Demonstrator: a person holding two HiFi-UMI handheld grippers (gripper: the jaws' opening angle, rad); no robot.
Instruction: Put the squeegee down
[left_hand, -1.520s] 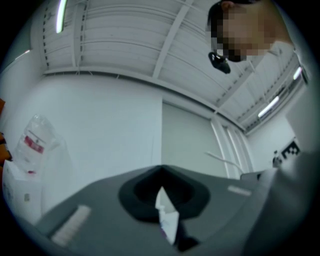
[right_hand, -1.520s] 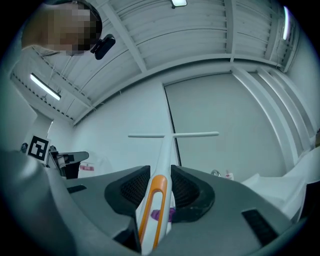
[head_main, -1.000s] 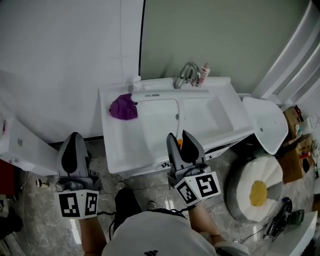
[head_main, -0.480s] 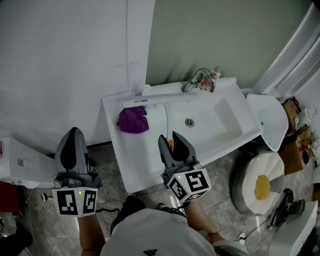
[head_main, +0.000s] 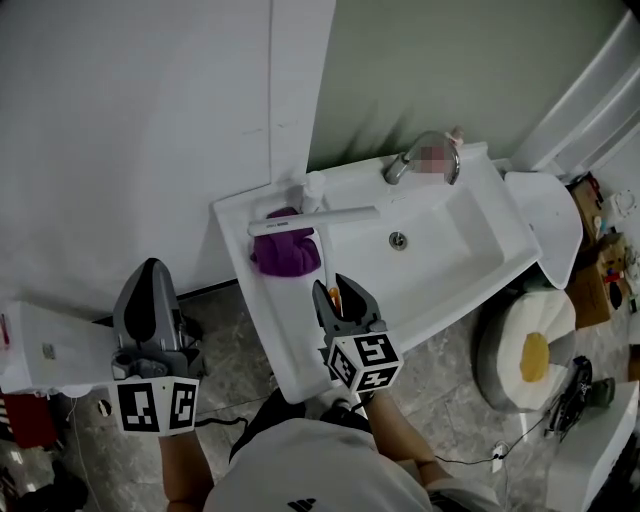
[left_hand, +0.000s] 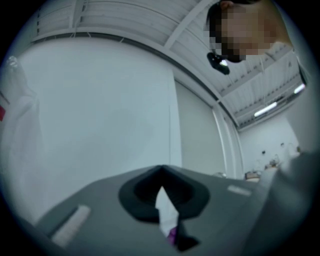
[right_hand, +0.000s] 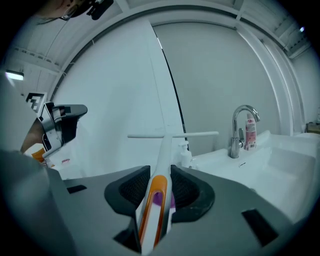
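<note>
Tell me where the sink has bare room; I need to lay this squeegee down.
The squeegee, held in the right gripper, has two bare patches: the sink ledge between the purple cloth and the near corner, and the basin around the drain. The back edge is crowded: soap bottle, cloth and faucet.
</note>
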